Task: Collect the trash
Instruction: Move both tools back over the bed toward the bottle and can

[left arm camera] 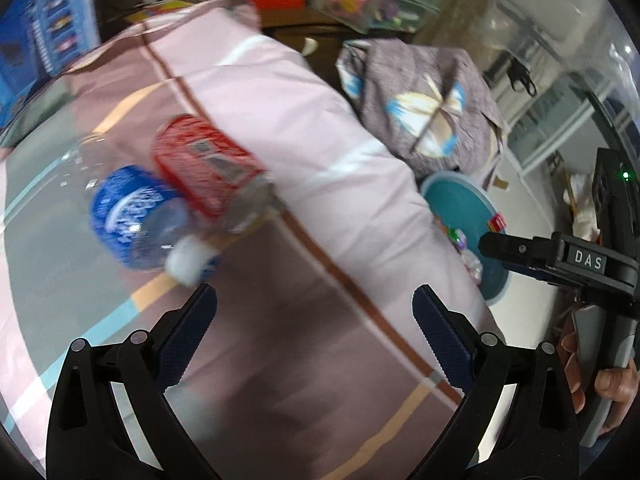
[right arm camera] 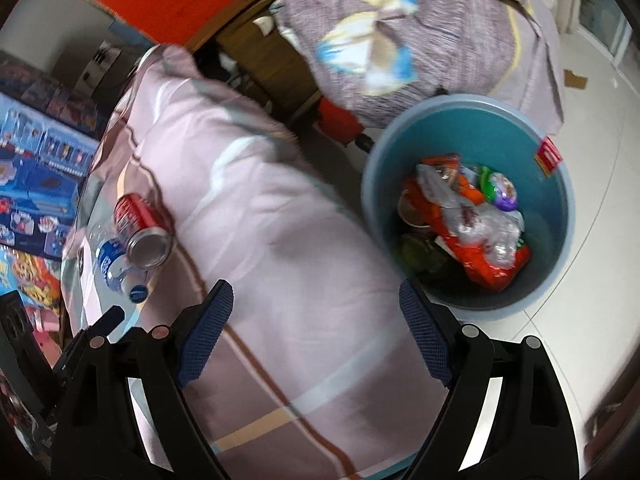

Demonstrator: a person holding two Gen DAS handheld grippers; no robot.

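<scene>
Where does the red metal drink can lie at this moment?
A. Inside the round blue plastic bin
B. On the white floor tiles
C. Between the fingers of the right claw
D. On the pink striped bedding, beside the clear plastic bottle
D: the red metal drink can lies on the pink striped bedding, touching the clear plastic bottle.

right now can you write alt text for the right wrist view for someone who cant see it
An open, empty right gripper hangs over a pink striped bedcover, with a blue bin of wrappers on the white floor to its right. A red can and a clear plastic bottle lie touching on the cover at left.
</scene>
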